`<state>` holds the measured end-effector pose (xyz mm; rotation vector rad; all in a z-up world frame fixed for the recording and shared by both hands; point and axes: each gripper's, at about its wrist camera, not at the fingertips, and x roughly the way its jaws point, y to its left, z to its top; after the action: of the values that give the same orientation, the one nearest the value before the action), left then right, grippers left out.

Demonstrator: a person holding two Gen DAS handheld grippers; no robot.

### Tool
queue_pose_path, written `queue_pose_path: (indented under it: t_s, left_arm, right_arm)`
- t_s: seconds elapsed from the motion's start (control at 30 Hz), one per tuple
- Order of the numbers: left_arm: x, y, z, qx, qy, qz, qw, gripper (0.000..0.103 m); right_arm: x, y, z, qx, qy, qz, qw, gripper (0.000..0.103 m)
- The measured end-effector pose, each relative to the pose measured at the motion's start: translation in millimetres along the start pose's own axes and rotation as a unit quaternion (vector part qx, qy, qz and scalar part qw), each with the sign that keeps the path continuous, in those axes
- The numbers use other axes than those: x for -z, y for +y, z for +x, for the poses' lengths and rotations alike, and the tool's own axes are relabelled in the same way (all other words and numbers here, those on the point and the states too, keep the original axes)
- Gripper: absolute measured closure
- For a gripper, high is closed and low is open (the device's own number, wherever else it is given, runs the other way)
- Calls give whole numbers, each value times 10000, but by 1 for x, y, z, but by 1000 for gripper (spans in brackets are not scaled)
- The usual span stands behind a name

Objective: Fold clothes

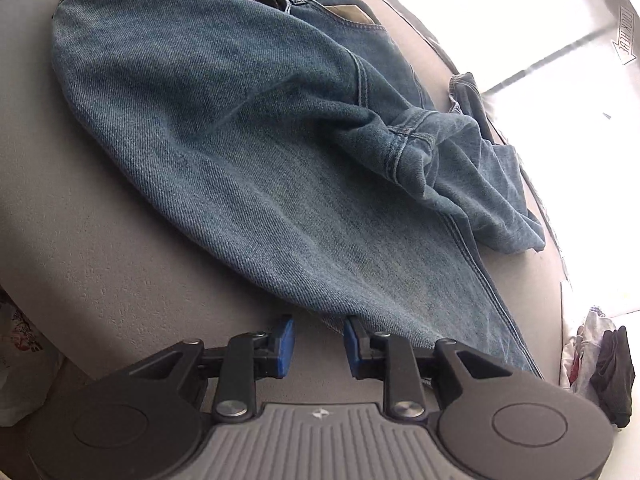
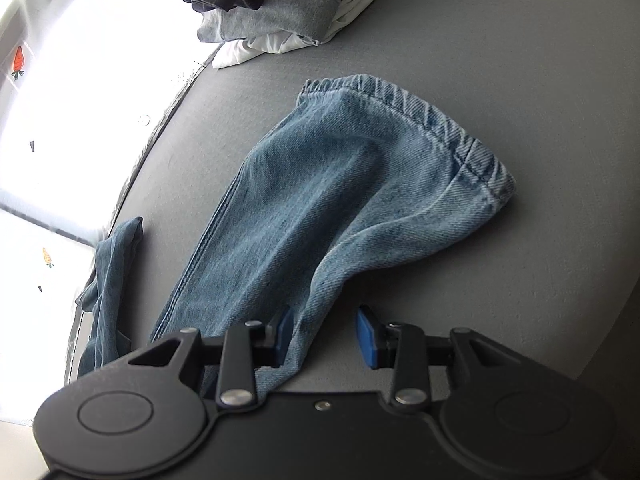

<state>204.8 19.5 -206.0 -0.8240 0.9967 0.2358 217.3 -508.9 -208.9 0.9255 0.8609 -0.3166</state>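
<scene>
A pair of blue jeans [image 1: 248, 152] lies on the grey table [image 1: 80, 248], waist at the far end, with a bunched fold [image 1: 416, 140] at the right. My left gripper [image 1: 319, 346] is open, just off the near edge of the denim, with its right pad touching the cloth. In the right wrist view a jeans leg [image 2: 320, 208] runs to an elastic cuff [image 2: 420, 112]. My right gripper [image 2: 325, 338] is open, and the leg's edge lies between its pads against the left one. A second strip of denim [image 2: 108, 280] hangs at the table's left edge.
A stack of folded clothes [image 2: 280, 4] in grey, dark and white sits at the far end of the table. Bright windows lie beyond the table's edge. A heap of clothes [image 1: 600, 360] lies off the table at the right, and a patterned bag [image 1: 20, 340] at the left.
</scene>
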Motion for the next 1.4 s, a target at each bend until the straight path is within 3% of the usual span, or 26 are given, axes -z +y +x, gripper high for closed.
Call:
queue_pose_path:
  t_s: [0.13,0.37,0.5,0.57,0.63,0.67,0.7,0.8,0.83,1.4]
  left_arm:
    - [-4,-4,2,-235,-196,61,9995,73]
    - [-10,-4,5,-280,-370,-99,9989,72]
    - [-12,-14,7,-485,-464,82,9977,72]
    - [-13,-17,8,-555,-516,162,9970,72]
    - [-14,-18,7,-588,-580,179,9964,77]
    - [-14,-18,6,-606,-628,166,9960,89]
    - [-15,-18,5,-615,-655,147,9958,93]
    - [-16,-16,2,-547,-686,54,9961,95]
    - [-15,-16,0,-554,-688,80,9961,100]
    - [4,-13,-48,-570,-529,593,9952,102]
  right_arm:
    - [-3,0,2,13,-42,-4,10000,67]
    - [-6,5,6,119,-198,-189,9996,69]
    - [-8,4,8,131,-263,-164,9994,74]
    - [-8,2,9,142,-292,-155,9994,84]
    - [-9,-1,9,125,-305,-108,9994,90]
    - [-9,-3,9,94,-297,-67,9995,91]
    - [-9,-4,9,70,-299,-45,9995,92]
    - [-7,-3,5,55,-343,-106,9993,93]
    - [-7,-4,4,61,-351,-110,9993,93]
    - [6,-17,-42,196,-752,-325,9964,94]
